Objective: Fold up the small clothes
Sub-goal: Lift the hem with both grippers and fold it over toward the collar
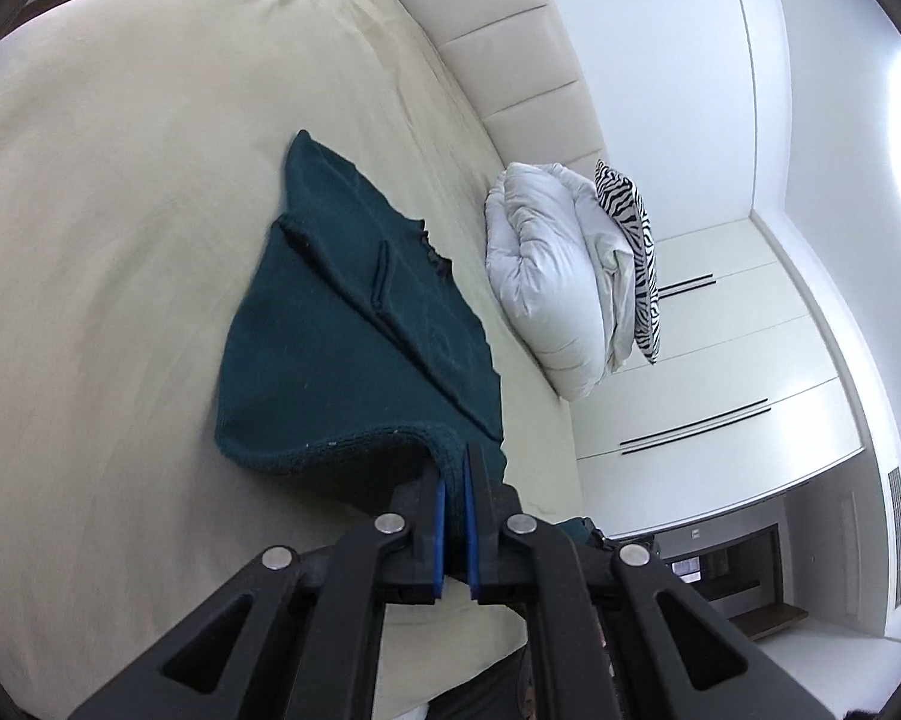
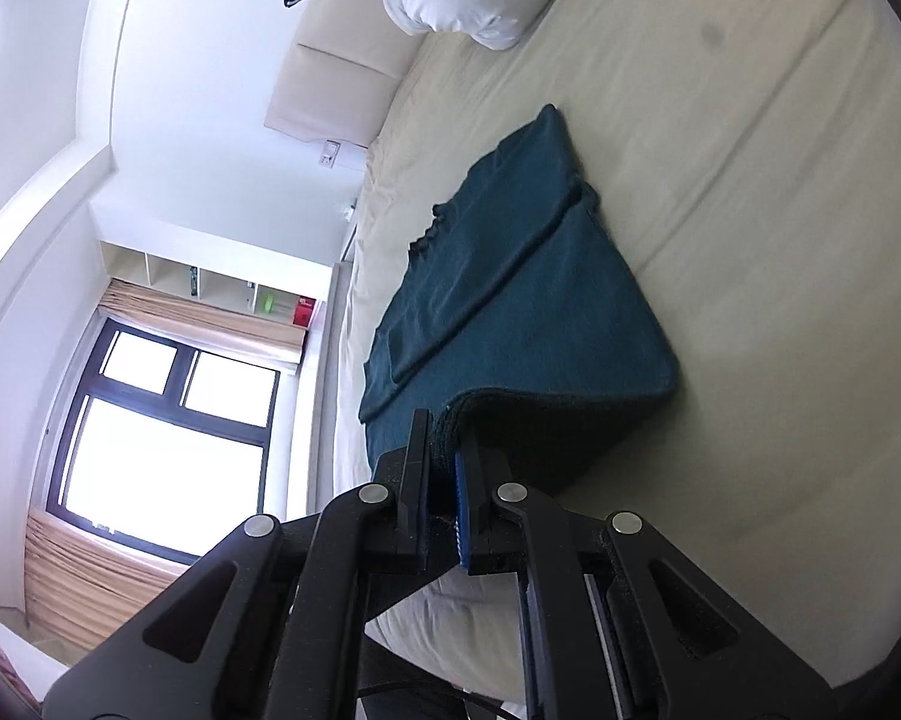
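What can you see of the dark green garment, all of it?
The green garment is a dark teal knit, thick-looking, with a ribbed hem. It lies spread on the cream bed, sleeves folded in as long flaps. Its near hem is lifted off the sheet, pinched by the left gripper and the right gripper, jaws shut on the fabric. The far end rests flat.

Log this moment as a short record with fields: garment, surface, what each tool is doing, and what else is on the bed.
garment: dark teal knit sweater, sleeves folded in, near hem lifted off the bed
surface: cream bed sheet
left tool: shut on the sweater's hem
right tool: shut on the sweater's hem
far end of garment: lies flat on the sheet
also on bed: white folded duvet, zebra-print cushion by the headboard
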